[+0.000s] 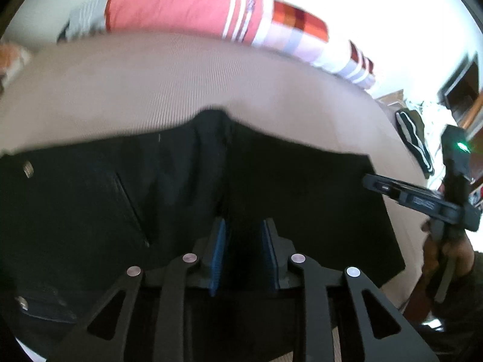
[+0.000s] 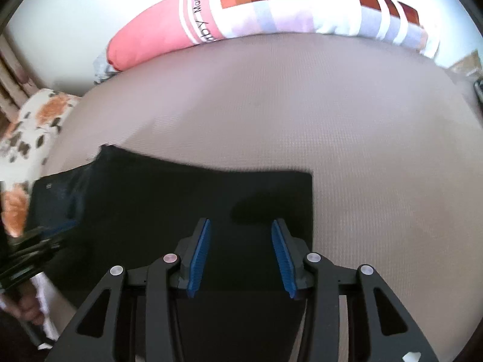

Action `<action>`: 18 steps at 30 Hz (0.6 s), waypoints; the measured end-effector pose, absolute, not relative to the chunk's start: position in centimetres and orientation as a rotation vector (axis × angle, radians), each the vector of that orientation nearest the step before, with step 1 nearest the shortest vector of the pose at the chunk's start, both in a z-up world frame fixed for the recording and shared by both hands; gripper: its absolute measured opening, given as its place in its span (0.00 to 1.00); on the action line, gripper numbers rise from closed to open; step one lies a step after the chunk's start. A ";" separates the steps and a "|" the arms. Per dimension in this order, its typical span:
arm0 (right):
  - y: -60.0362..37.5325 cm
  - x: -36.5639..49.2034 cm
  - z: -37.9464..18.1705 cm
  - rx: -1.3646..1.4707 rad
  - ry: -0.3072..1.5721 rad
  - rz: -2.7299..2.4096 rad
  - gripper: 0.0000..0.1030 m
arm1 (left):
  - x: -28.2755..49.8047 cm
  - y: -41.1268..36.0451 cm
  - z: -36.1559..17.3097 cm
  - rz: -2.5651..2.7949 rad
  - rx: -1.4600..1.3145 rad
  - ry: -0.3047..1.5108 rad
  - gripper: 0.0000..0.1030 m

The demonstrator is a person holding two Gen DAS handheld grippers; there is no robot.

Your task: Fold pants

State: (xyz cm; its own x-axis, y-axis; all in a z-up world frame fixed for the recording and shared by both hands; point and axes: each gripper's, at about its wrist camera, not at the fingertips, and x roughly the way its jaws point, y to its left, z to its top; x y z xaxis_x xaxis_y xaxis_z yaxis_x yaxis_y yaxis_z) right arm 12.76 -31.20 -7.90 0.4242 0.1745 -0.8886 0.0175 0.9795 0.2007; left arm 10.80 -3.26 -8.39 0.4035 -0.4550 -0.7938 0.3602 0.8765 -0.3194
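Note:
Black pants [image 1: 302, 196] lie flat on a beige bed cover [image 1: 181, 84], with a pocket seam and metal rivets showing at their left. My left gripper [image 1: 244, 226] hovers over their middle; its blue pads stand a narrow gap apart and no cloth is pinched between them. In the right wrist view the pants [image 2: 181, 199] end in a straight edge at the right. My right gripper [image 2: 241, 223] is open above that part, nothing between its pads. Each view catches the other tool: the right gripper [image 1: 369, 181] at the pants' right corner, the left gripper [image 2: 45, 241] at the lower left.
A pink pillow [image 1: 169, 6] and a checked pillow [image 2: 271, 3] lie along the far side of the bed. A floral cloth [image 2: 33, 120] sits at the left edge. A dark striped garment [image 1: 413, 138] hangs off the right. Bare beige cover [image 2: 362, 150] spreads beyond the pants.

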 end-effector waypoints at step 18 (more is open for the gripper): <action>-30.3 14.9 -8.6 0.141 1.123 0.091 0.41 | 12.3 -7.8 -10.4 -0.529 0.049 1.036 0.34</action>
State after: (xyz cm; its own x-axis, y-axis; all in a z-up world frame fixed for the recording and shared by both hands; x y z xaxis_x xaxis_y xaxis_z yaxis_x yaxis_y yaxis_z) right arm 14.92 -30.34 -8.62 0.4309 0.1438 -0.8909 -0.0016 0.9873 0.1586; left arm 12.32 -7.78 -10.39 0.3962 -0.3948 -0.8289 0.4397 0.8742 -0.2062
